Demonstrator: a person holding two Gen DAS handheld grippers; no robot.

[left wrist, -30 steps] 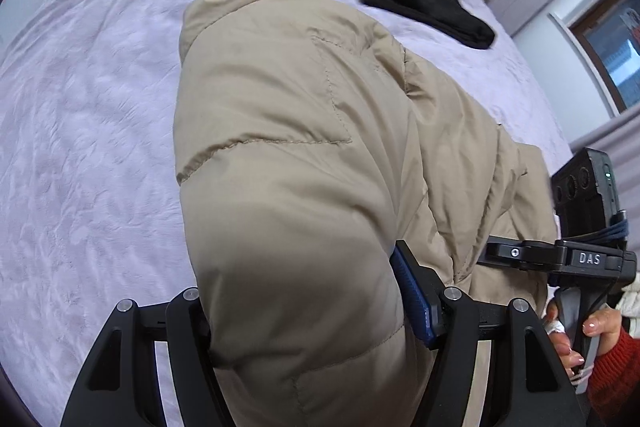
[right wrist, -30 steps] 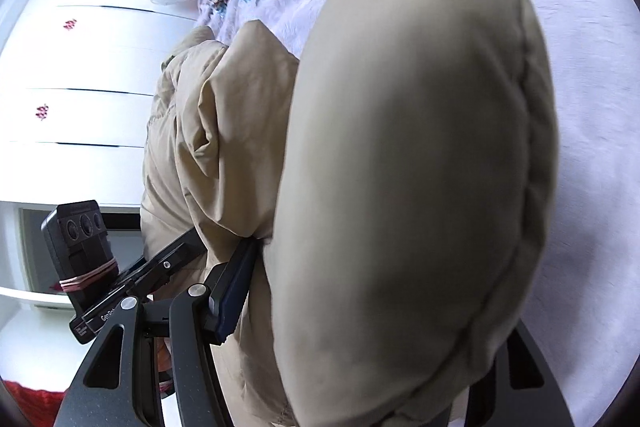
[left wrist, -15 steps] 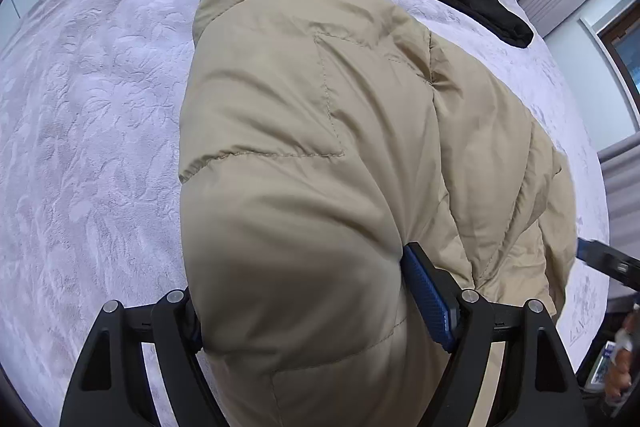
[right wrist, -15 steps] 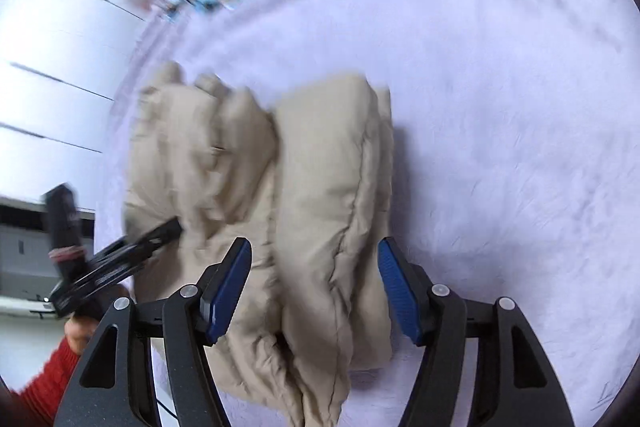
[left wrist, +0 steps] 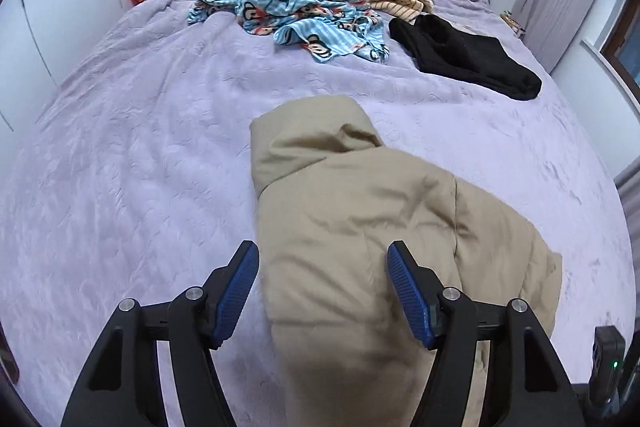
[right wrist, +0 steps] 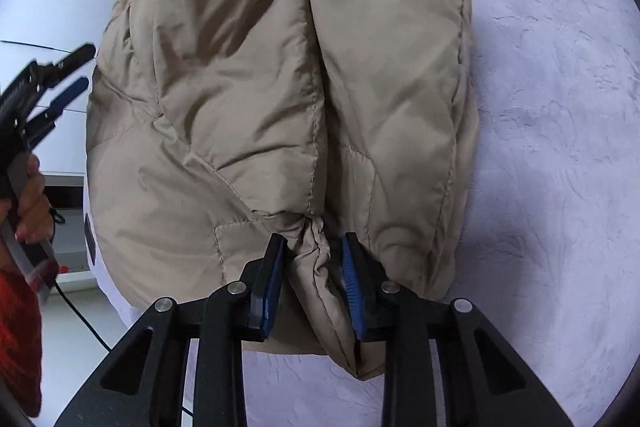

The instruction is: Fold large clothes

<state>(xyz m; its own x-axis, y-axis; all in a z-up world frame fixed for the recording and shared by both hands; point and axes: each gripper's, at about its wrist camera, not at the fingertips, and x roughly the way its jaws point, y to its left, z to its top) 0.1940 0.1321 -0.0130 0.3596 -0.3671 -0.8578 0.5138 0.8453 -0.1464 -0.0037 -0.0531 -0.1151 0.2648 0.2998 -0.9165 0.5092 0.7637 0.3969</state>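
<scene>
Tan puffer jacket (left wrist: pixel 360 227) is lying bundled in rough thirds on the lilac bedspread (left wrist: pixel 120 187), near the bed's front edge, well apart from the other clothes up by the headboard.

Right gripper (right wrist: pixel 314 279): jaws have just been closing and now pinch a bunched fold of the jacket's lower edge, blue pads (right wrist: pixel 268 287) pressing in from both sides. Fabric is squeezed narrow there, so it reads as a real grip, not just straddling.

Left gripper (left wrist: pixel 322 293): jaws wide apart, hovering above the jacket's near end, nothing held. The pads are clear of the fabric on both sides.

Step in hand, my read: tidy or re-fold the bundle from the hem.
- Puffy fill springs back, so grab deep, through all layers, not just the shell.
- Get the left one onto the matching edge before lifting; a one-sided pull will skew the stack.
- Lift low and lay over, then press flat to push the air out.

Pose: both grippers point steeply down at the bed. In the right view the person's left hand (right wrist: pixel 30 203) is wrapped on the left gripper's handle, red sleeve (right wrist: pixel 18 339) below it, off to the jacket's far side.
</scene>
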